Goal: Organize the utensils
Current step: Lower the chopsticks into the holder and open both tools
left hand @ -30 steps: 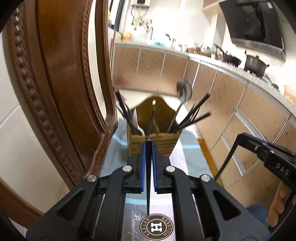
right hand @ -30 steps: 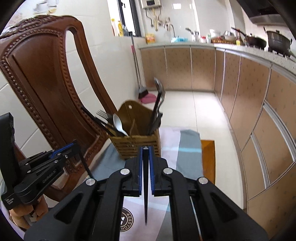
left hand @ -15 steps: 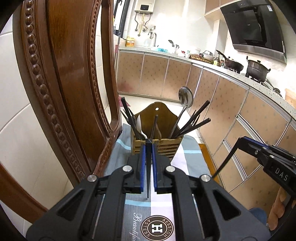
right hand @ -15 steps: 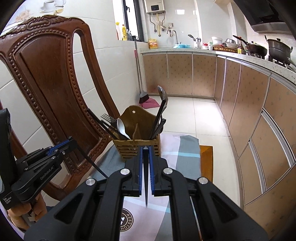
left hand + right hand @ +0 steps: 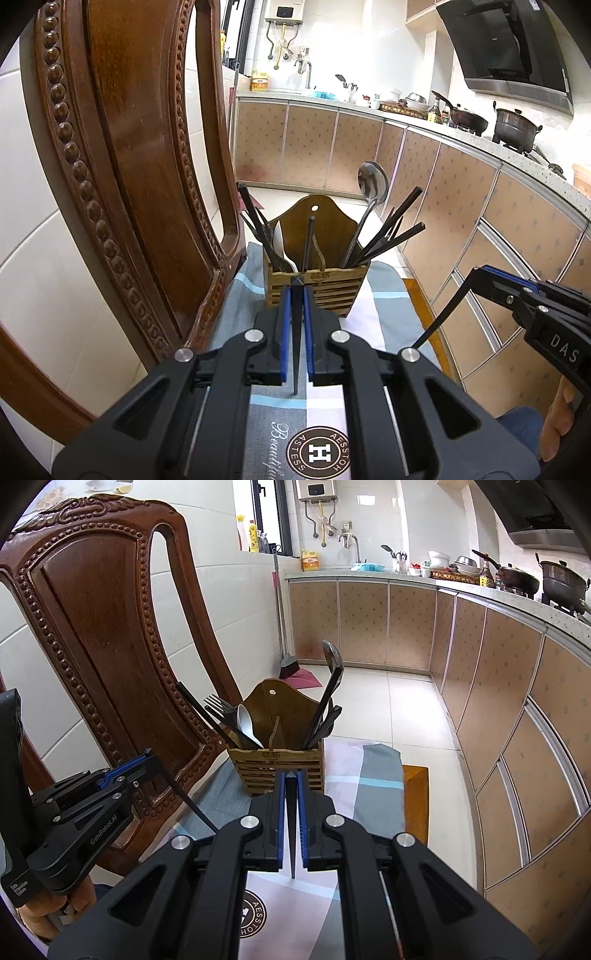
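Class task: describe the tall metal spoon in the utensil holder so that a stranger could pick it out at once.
Start at the carved wooden chair; beside it, on the cloth, stands a slatted wooden holder. In its right compartment, among angled black chopsticks, rises the spoon: the only shiny silver piece there, standing tallest.

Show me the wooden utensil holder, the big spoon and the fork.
Utensil holder (image 5: pixel 317 291): left wrist view, slatted front wall.
Spoon (image 5: pixel 372 181): left wrist view, bowl, standing up.
Fork (image 5: pixel 217 703): right wrist view, prongs.

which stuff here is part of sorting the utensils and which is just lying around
Job: chopstick in left gripper; chopstick in right gripper; wooden holder with spoon, fork, chopsticks.
Lying about: chair, cloth, broom, pots.
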`<state>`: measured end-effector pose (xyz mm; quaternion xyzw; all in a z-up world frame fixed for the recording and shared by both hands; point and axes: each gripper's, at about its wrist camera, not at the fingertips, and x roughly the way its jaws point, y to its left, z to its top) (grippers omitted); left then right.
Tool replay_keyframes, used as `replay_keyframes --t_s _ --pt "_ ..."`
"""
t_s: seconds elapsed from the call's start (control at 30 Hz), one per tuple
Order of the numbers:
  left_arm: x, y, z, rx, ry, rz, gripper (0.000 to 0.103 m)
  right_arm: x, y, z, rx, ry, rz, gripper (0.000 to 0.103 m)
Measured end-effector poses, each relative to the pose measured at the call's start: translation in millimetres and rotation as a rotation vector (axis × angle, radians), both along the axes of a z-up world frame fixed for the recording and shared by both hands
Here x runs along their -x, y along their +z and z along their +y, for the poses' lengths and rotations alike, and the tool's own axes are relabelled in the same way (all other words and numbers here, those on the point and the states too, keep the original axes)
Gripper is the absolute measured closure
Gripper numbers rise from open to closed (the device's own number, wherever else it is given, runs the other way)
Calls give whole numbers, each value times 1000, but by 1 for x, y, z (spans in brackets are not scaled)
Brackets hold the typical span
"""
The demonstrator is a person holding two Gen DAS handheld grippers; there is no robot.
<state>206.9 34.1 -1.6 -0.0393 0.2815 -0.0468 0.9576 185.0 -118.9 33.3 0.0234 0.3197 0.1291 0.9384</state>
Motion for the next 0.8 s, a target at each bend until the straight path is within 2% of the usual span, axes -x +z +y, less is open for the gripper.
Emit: replay_keyframes --t_s 0.1,0.27,0.57,0.7,0.8 --pt "-3 11 0 -10 -1 -17 96 -3 8 2 8 2 -18 96" --pt "-12 60 2 -11 -11 -120 96 -11 41 4 21 9 -95 96" --pt "-28 142 7 -15 13 -295 96 -44 103 -1 -33 -15 -190 96" --pt "-40 161 6 0 10 -334 96 -54 129 3 -29 -20 -254 96" --pt "-55 163 4 8 10 -329 96 -64 142 6 -22 -28 -295 96"
